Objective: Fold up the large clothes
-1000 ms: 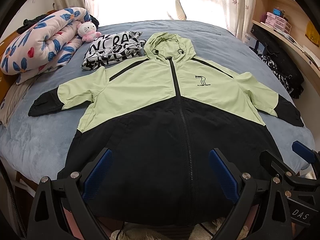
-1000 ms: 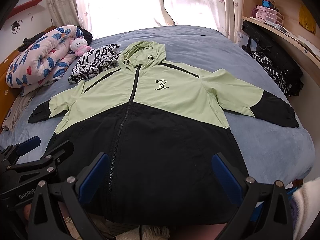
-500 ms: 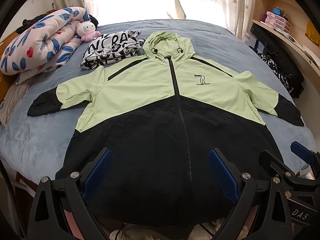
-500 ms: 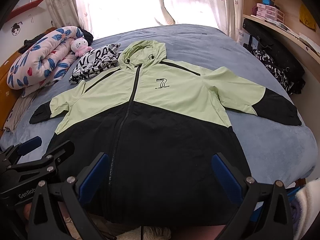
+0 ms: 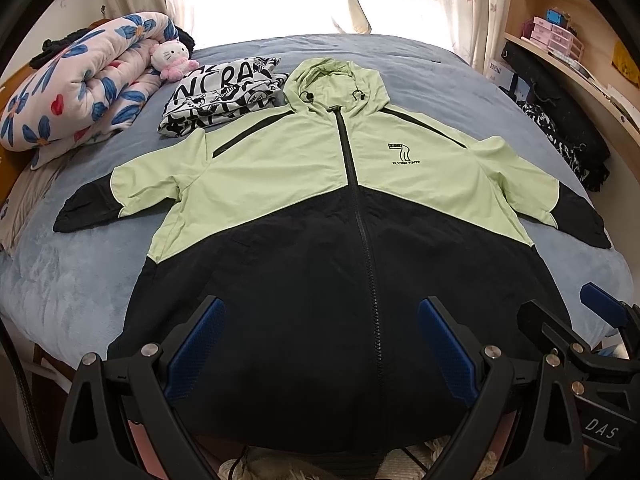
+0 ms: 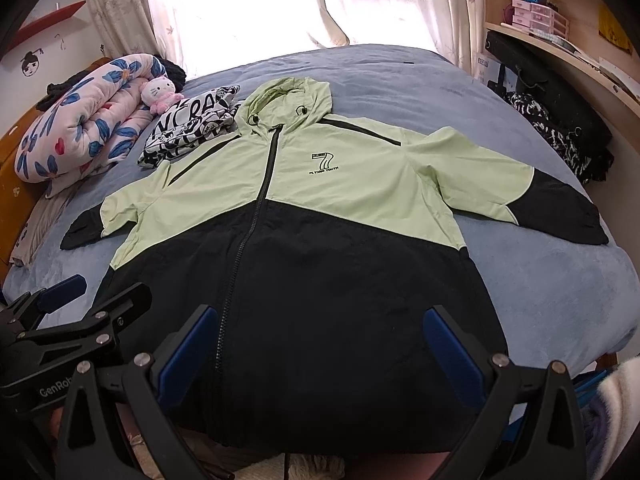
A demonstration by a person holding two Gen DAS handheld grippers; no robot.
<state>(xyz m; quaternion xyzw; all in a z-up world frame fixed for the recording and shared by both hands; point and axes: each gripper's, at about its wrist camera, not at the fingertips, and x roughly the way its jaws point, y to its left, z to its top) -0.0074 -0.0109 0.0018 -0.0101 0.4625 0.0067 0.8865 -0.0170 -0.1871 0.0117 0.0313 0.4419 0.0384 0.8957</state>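
Note:
A large hooded jacket [image 5: 320,184] [image 6: 320,200], light green above and black below, lies spread face up on the blue bed with its zip closed, both sleeves out and its hem at the near bed edge. My left gripper [image 5: 320,320] hovers open above the black hem, left of the zip's lower end. My right gripper [image 6: 320,328] is open over the hem too, right of the zip. Neither holds anything. Each gripper also shows at the edge of the other's view.
A folded black-and-white printed garment [image 5: 224,92] lies left of the hood. A rolled floral quilt [image 5: 80,92] with a pink plush toy [image 5: 172,60] sits at the far left. Dark clothes [image 5: 560,136] hang along the right side under wooden shelves [image 5: 568,52].
Both grippers have drifted slightly, so the jacket sits a little differently in view. The jacket itself has not moved and both grippers stay open.

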